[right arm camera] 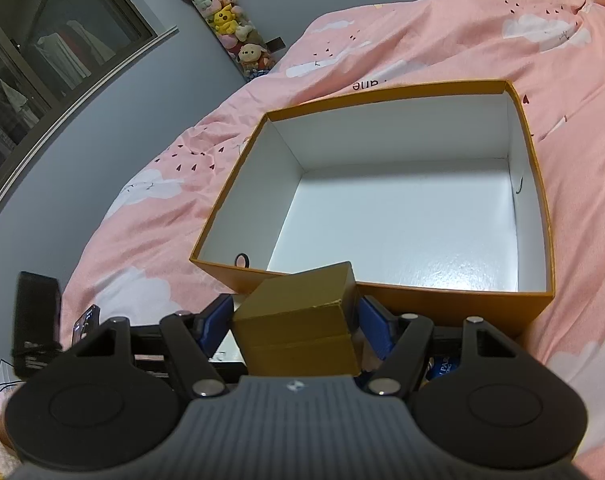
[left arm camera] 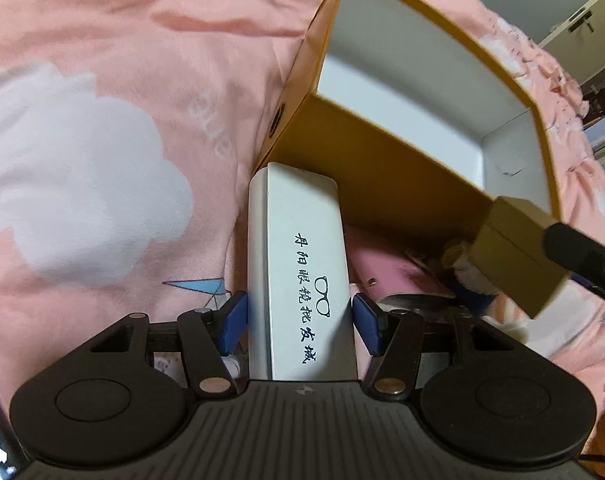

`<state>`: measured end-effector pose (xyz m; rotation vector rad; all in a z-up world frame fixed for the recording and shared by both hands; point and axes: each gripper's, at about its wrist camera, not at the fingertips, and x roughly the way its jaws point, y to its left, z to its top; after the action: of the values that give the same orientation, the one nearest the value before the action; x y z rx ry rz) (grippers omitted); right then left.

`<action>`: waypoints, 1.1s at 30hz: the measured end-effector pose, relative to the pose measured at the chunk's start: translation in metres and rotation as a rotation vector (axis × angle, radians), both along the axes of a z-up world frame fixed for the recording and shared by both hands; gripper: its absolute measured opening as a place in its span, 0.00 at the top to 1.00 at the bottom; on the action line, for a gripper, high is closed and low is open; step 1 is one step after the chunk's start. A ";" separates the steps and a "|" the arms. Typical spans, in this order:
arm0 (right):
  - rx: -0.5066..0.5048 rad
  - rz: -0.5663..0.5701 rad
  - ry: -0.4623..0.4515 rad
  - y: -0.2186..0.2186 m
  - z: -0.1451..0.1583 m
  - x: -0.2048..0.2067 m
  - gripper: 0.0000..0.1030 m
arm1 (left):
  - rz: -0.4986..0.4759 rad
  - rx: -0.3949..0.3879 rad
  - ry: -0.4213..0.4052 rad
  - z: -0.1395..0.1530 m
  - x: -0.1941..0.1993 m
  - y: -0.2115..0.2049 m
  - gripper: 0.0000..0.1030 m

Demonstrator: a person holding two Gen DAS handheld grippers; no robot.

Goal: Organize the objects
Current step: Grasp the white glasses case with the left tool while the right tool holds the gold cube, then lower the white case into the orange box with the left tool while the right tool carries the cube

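Note:
An open orange box [right arm camera: 454, 308] with a white inside lies on the pink bedspread; it also shows in the left wrist view [left arm camera: 382, 160]. My left gripper [left arm camera: 300, 322] is shut on a white glasses case [left arm camera: 298, 260] with dark lettering, its far end against the box's outer wall. My right gripper [right arm camera: 296, 330] is shut on a small gold box [right arm camera: 302, 320], held just in front of the orange box's near wall. That gold box [left arm camera: 518, 256] shows at the right of the left wrist view.
A pink case [left arm camera: 390, 276] and other small items lie beside the glasses case. A dark device [right arm camera: 36, 320] stands at the bed's left edge. A window and a tube of plush toys [right arm camera: 230, 24] stand along the grey wall.

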<state>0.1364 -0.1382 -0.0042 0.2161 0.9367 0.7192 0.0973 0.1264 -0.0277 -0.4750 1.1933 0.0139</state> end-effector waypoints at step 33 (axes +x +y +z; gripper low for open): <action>0.084 -0.095 0.088 -0.022 0.010 0.095 0.32 | -0.233 0.073 -0.149 0.033 0.131 -0.065 0.37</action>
<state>0.2314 -0.1600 0.0062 0.3669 0.9743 0.6663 0.2279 0.0610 0.0056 -0.2663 1.0912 -0.1750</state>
